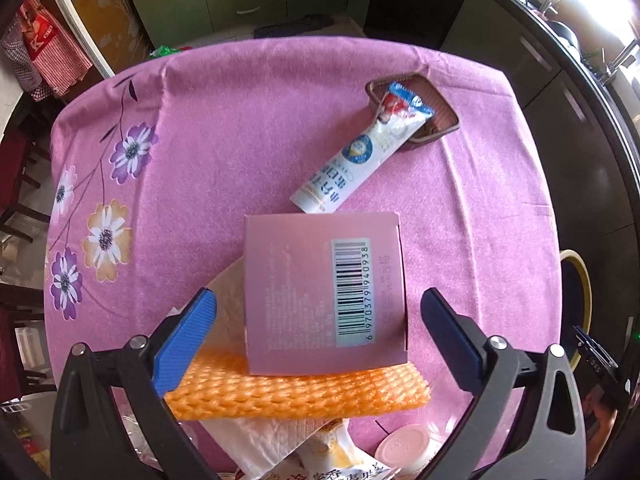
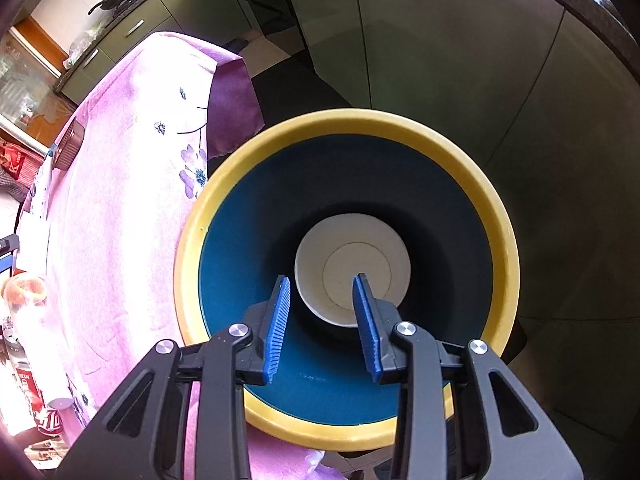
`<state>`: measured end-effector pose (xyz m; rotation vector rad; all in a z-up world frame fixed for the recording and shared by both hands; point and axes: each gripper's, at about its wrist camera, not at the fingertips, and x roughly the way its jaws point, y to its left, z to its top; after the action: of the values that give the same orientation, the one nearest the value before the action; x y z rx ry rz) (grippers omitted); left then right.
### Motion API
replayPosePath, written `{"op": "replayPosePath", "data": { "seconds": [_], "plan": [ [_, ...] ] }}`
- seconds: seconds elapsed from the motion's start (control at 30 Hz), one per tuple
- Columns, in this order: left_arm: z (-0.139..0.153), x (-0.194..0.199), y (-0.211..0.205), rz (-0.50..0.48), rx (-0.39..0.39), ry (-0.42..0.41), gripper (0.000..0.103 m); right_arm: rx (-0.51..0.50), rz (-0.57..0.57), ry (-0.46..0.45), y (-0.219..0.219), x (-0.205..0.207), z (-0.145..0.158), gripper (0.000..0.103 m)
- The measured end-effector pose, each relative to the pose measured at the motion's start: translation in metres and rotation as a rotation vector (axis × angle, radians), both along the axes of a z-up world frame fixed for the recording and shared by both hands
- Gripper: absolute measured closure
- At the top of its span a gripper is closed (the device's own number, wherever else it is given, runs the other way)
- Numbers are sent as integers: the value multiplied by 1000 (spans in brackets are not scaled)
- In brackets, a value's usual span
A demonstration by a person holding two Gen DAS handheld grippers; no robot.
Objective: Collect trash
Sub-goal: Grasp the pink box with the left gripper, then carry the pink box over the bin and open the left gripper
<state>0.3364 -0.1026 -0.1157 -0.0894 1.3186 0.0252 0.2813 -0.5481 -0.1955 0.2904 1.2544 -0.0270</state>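
Observation:
In the left wrist view a pink carton with a barcode [image 1: 324,292] lies on an orange foam net [image 1: 296,394] on the pink floral tablecloth [image 1: 240,128]. My left gripper [image 1: 320,312] is open, its fingers either side of the carton and apart from it. A white wrapper [image 1: 352,160] leans out of a brown tray [image 1: 430,114] beyond. In the right wrist view my right gripper [image 2: 322,284] is open and empty over a yellow-rimmed blue bin [image 2: 496,208]. A white cup [image 2: 352,264] lies at the bin's bottom.
Crumpled white paper [image 1: 272,436], a snack packet [image 1: 332,460] and a pink lid [image 1: 404,446] lie near the table's front edge. The bin's rim [image 1: 578,280] shows beside the table's right side. A red can [image 2: 44,412] stands at the left. Kitchen cabinets surround the table.

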Motion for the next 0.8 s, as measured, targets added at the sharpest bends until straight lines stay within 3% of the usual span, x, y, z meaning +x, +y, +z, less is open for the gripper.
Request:
{"op": "replayPosePath", "data": {
  "seconds": [0.1,0.17,0.2,0.4,0.6,0.8],
  "plan": [
    [-8,0,-4,-6,16,13,10,6,0,-4,-2,-4,-3,70],
    [-9,1,-5,-10,19,17,27,11,0,-7,-3,-3,-3,69],
    [-10,1,-5,-8,15,19,29,13,0,-9,-3,-4,-3,68],
    [-3,-2,-4,-23,26,-13,30,18,11,-17,-1,-8,0,68],
    [35,-9,-6,-65,22,-92,30,13,14,-42,-2,-13,10,68],
    [79,-28,-71,-251,-30,-162,30,1,-16,-79,-17,-29,26,68]
  ]
}}
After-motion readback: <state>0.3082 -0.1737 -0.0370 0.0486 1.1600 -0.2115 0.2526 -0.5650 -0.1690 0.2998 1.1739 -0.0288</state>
